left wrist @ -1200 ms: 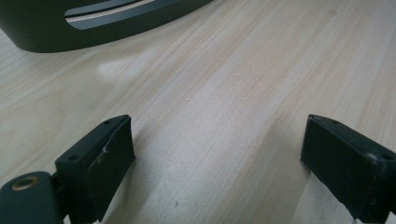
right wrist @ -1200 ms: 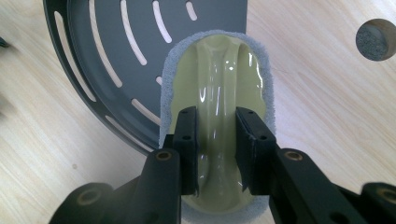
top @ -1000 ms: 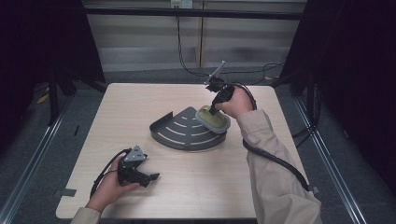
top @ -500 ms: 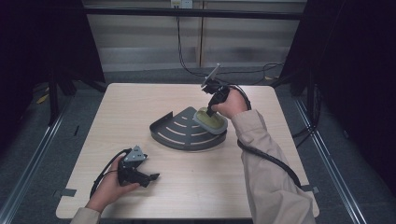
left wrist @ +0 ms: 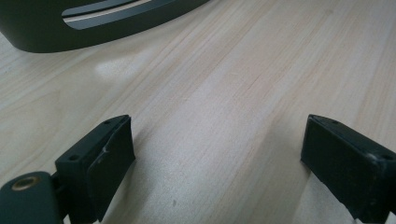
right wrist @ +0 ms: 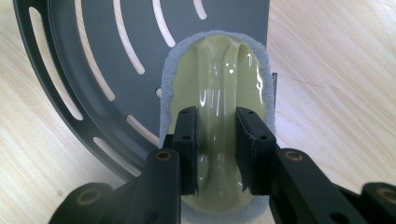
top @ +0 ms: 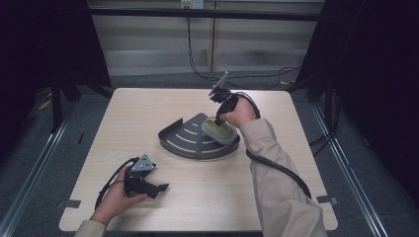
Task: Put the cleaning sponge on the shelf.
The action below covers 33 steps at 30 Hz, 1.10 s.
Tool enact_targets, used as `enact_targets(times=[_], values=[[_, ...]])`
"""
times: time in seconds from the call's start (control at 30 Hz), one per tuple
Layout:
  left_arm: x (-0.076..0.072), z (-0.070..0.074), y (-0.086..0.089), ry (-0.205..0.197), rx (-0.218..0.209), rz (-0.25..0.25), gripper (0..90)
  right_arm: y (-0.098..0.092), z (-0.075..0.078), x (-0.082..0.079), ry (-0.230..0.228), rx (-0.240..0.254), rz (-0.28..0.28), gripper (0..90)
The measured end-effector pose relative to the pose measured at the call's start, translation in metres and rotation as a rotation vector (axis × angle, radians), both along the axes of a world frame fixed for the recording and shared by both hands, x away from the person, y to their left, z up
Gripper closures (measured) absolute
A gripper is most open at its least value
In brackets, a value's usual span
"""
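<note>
A pale green scrubbing pad [right wrist: 217, 98] with a grey-white sponge base and a raised glossy handle ridge is gripped by the right gripper [right wrist: 216, 149], the two black jaws being clamped on either side of that ridge. The pad is held over the straight-edged corner of a dark grey quarter-round shelf tray [top: 185, 137] with curved slots, which is set on the middle of the light wooden table [top: 148, 106]; whether the sponge base is touching the tray cannot be told. In the high view the right gripper [top: 219, 120] is pointed downward at the pad [top: 220, 131]. The left gripper [top: 157, 188] is rested on the near left part of the table, well apart from the tray, and its jaws are seen spread wide with nothing but bare wood between them in the left gripper view [left wrist: 215, 154]. No brand, label or writing can be read on any of the objects.
</note>
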<state>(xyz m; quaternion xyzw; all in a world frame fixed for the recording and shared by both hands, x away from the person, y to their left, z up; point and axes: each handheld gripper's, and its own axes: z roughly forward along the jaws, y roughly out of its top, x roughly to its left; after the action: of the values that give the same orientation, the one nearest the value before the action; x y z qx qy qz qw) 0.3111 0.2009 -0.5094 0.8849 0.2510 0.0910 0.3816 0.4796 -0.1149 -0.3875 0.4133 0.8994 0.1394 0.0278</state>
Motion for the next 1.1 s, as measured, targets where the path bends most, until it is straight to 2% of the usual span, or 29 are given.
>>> enact_targets(times=[0.47, 1.1], values=[[-0.001, 0.0, 0.001, -0.004, 0.009, -0.003, 9.0, 0.002, -0.014, -0.001, 0.014, -0.019, 0.01, 71.0], [-0.001, 0.0, 0.0, -0.003, 0.006, -0.002, 9.0, 0.004, -0.023, 0.0, 0.019, -0.031, 0.018, 70.8]])
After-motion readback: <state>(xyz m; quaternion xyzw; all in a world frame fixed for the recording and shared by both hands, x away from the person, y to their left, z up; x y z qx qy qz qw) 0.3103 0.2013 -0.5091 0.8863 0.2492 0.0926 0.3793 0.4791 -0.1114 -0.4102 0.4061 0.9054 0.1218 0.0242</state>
